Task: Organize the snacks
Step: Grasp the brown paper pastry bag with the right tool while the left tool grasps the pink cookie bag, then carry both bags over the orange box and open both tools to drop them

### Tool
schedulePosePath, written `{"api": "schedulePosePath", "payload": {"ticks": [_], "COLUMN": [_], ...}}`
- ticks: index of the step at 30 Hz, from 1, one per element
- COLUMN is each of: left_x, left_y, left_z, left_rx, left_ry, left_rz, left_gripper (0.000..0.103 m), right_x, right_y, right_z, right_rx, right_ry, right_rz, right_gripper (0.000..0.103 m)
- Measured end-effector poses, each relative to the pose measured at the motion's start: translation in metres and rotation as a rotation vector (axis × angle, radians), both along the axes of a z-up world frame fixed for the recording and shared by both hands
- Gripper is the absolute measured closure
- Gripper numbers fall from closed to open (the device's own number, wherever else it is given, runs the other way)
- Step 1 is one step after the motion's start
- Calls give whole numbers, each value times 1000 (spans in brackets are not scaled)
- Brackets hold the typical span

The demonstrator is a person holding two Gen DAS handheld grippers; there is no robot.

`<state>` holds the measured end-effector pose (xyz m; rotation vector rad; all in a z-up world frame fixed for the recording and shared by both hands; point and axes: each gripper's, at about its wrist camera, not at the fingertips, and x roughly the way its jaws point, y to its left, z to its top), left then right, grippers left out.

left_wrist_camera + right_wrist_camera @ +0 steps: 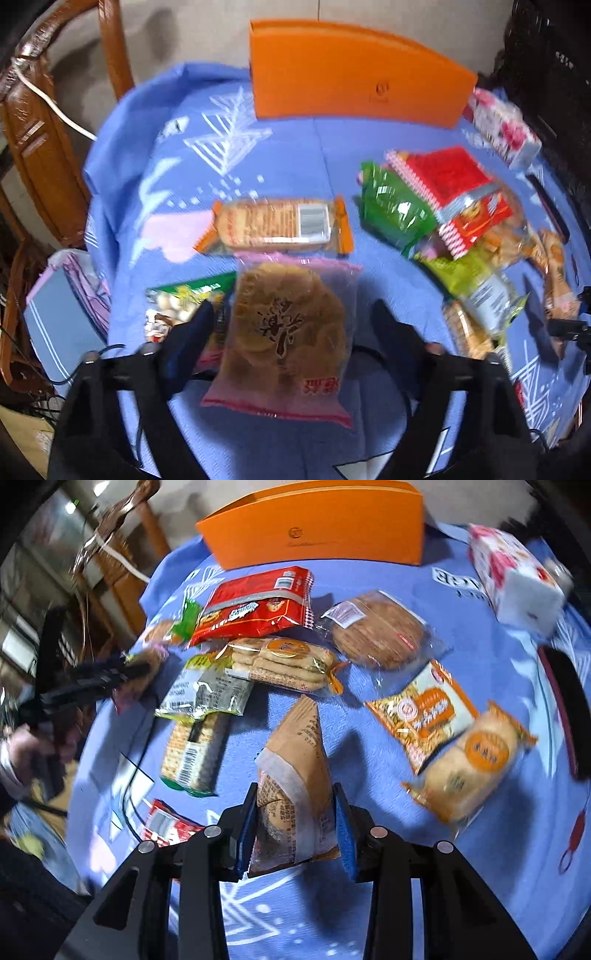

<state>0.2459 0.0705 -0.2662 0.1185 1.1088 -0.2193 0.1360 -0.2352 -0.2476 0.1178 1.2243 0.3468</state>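
Mid-sorting of snack packets scattered over a blue patterned cloth on the tabletop (295, 155).

Left gripper (291, 314): fingers (195, 325) spread wide, straddling a clear plastic bag of round brown crackers with a pink printed edge (288, 332). Bag between the fingers but not visibly pinched; whether lying on the cloth or just released, hard to tell through motion blur. Just ahead of the fingertips, a long orange-ended pack of pale biscuits (277, 225). Beside the left finger, a green-topped packet of small round sweets (181, 306). Far ahead, an orange flat cardboard box (351, 74) standing at the back edge.

Right gripper (295, 812): fingers (245, 830) closed narrow on a tan paper-wrapped triangular snack packet (295, 775), blue pads pressing both of its sides, packet tip pointing away. Ahead and to the left of the fingers, a heap with a red foil biscuit bag (258, 605) on top; ahead and to the right, a round brown cake in clear wrap (376, 631) and an orange-and-white rice cracker pack (465, 760).

Judged step: carrying the tan packet toward a group. Next move likely calls for a steady grip while travelling, a bare patch beside like packets, then a gentle opening of the fingers.
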Motion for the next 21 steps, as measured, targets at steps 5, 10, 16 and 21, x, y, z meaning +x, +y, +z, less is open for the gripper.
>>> {"api": "schedulePosePath", "payload": {"ticks": [5,10,16,21], "left_x": [3,-1,-11,-31], "left_y": [-4,-9,-6,-7], "left_z": [-20,-18,-4,25], "left_rx": [0,5,-49,-62], "left_ry": [50,24,0,-61], "left_rz": [-21,-45,-17,-23], "left_gripper": [34,43,53,53], "right_x": [-6,-1,-6,-11], "right_y": [6,13,6,0], "right_z": [-2,-3,8,27], "right_rx": [17,22,21,39], "right_ry": [4,-1,-33,-85], "right_rz": [-24,-31,-48,-75], "right_gripper": [65,65,65,65]}}
